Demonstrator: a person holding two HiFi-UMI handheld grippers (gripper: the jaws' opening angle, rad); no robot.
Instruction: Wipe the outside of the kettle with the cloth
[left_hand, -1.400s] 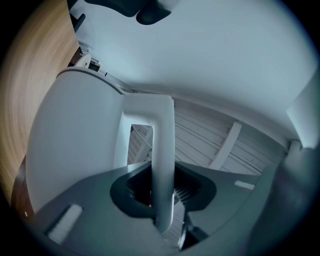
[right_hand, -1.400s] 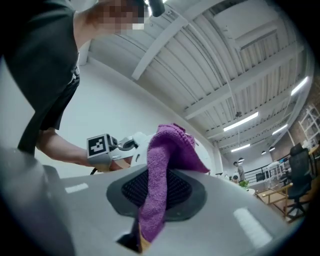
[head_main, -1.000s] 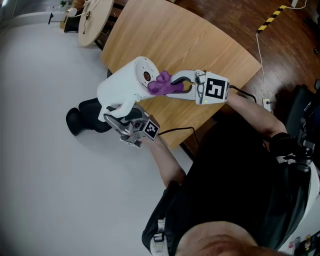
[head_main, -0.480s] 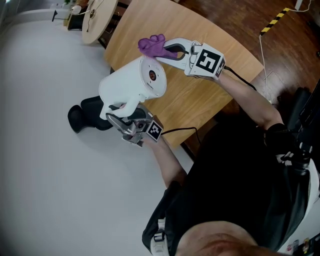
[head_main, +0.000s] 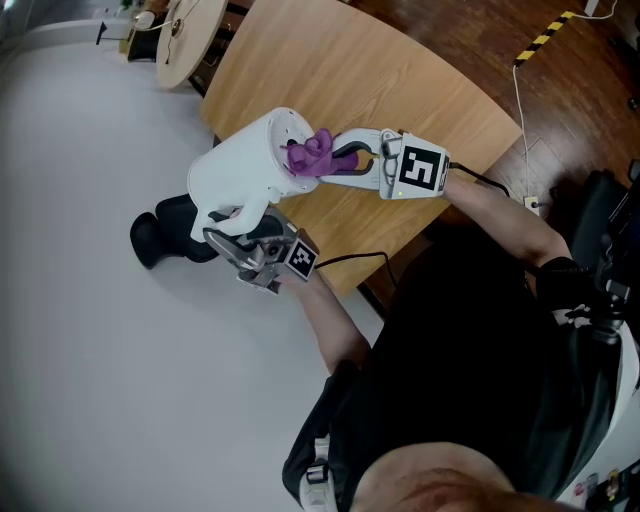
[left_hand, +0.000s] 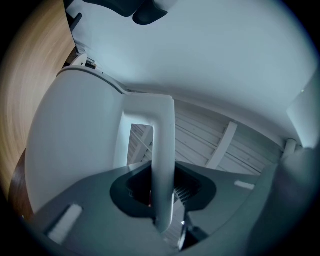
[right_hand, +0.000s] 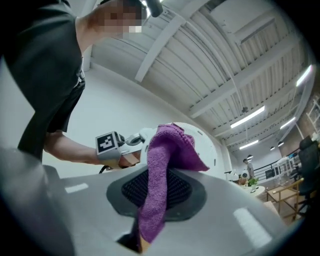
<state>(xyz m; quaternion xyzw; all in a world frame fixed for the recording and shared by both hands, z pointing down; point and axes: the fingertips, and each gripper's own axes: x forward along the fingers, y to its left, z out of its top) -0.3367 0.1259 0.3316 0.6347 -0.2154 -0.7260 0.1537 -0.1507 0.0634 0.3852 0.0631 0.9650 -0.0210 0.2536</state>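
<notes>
My left gripper (head_main: 240, 240) is clamped on the handle (left_hand: 162, 145) of the white kettle (head_main: 240, 175), the jaws pressed against both sides of that bar. The handle's lower end runs down between them and out of sight. I hold the kettle off the table (head_main: 400, 90), tipped onto its side over the near edge, its round end facing my right gripper (head_main: 340, 160). That one pinches the purple cloth (head_main: 310, 155) tight. The bunched top of the cloth sits against the kettle's round end and covers the spot where the two meet, so I cannot tell how much of it touches. In the right gripper view the cloth hides most of the kettle. Beneath the kettle lies a dark shape (head_main: 160, 235), partly hidden, which I cannot identify.
</notes>
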